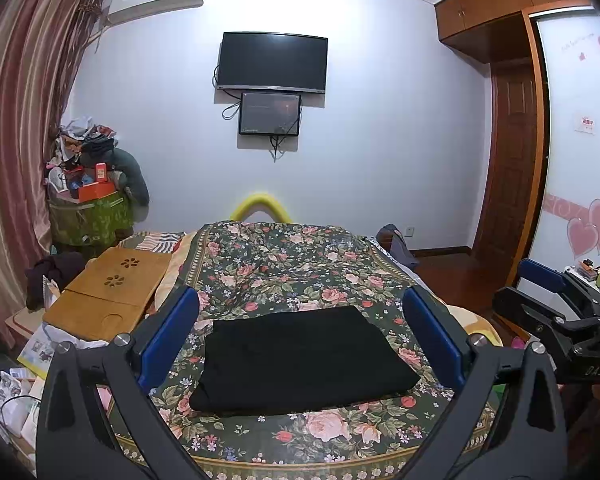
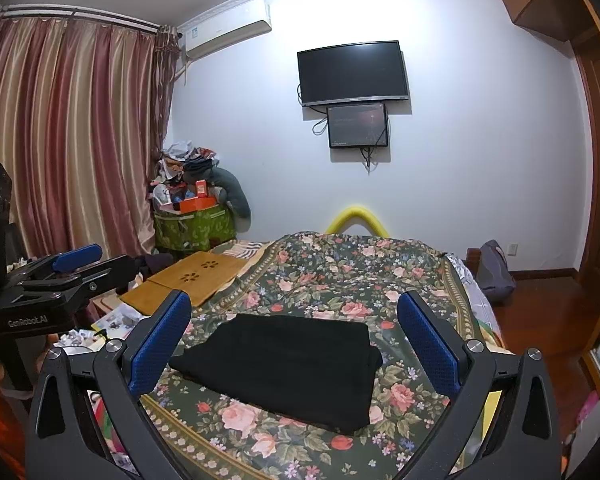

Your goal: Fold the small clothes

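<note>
Looking mostly done on this piece: black garment [image 1: 304, 360] lying on the floral bedspread [image 1: 300, 264] as a compact, roughly rectangular stack, layers showing along the near edge, no sleeves or loose ends sticking out

Sitting near the front middle of the bed, nothing on top of it, nothing touching it

Left tool [image 1: 300, 336] hanging above the near edge with blue pads [image 1: 168, 336] spread wide apart, gripping nothing; garment showing between the pads but clear of both

Right tool [image 2: 294, 344] doing the same: fingers apart, empty, garment framed between them without contact

Also showing up side-on at the far right of the left view, held level with the other tool

Judging from the tidy shape, folding on this one probably finishing, maybe a last squaring-up or a move to a pile remaining

Not seeing any other small clothes laid out on the bedspread; heap of stuff on the green basket [image 2: 196, 224] by the curtain [image 2: 68, 132] too jumbled to call as pending work

Wooden lap tray [image 2: 196, 276] resting off to the left of the bedspread, well apart from the garment
</note>
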Available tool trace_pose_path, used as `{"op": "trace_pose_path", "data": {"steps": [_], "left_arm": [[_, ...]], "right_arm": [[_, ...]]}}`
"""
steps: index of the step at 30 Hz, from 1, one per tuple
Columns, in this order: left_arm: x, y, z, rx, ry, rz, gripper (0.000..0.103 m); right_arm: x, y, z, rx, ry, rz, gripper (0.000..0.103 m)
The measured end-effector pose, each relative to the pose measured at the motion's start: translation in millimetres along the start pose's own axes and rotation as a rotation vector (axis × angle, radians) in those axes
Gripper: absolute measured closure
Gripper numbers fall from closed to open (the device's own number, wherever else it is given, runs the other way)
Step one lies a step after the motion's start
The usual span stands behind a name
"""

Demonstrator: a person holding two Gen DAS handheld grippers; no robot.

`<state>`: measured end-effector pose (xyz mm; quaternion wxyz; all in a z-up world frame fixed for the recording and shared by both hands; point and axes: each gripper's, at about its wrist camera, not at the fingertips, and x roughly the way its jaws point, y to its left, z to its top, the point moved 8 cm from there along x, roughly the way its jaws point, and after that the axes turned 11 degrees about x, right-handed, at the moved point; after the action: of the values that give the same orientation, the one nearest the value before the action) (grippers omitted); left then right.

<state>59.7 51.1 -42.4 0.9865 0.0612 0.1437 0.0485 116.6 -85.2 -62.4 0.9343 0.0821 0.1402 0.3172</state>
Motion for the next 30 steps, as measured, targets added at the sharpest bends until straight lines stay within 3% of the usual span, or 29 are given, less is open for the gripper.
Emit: {"op": "trace_pose_path", "data": {"steps": [30], "left_arm": [[8.3, -5.1, -1.9, 0.001, 0.026, -0.048, 0.0]], "right_arm": [[1.8, 2.8, -4.5, 0.019, 0.015, 0.002, 0.001]]}}
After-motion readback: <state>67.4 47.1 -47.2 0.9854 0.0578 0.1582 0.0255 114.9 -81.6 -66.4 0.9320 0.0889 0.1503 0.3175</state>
